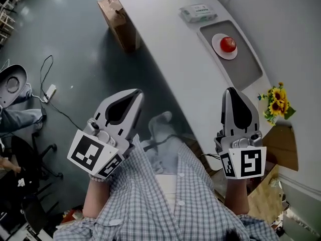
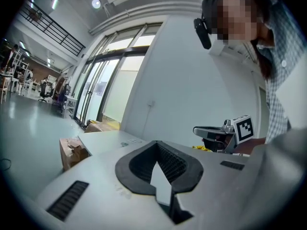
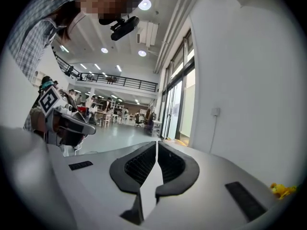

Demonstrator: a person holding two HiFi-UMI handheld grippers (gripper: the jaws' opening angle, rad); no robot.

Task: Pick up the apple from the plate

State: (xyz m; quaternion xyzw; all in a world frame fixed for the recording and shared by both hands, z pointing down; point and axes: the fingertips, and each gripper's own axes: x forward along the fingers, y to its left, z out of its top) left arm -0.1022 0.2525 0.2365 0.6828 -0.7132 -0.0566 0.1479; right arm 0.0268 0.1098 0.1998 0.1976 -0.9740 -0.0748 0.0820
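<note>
A red apple (image 1: 228, 43) sits on a small white plate (image 1: 219, 48) in a grey recessed tray (image 1: 241, 67) at the far right of the long white table (image 1: 170, 49). My left gripper (image 1: 136, 93) hangs shut and empty over the floor, well short and left of the plate. Closer to my body than the tray, my right gripper (image 1: 231, 90) is also shut on nothing. In the left gripper view the jaws (image 2: 157, 148) meet, and the right gripper (image 2: 216, 133) shows beside them. The right gripper view shows closed jaws (image 3: 157, 146). Neither gripper view shows the apple.
A cardboard box (image 1: 119, 21) leans at the table's far left end. A white packet (image 1: 199, 12) lies just beyond the tray. Sunflowers (image 1: 276, 102) stand at the right edge. A cable and power strip (image 1: 50, 91) lie on the grey floor.
</note>
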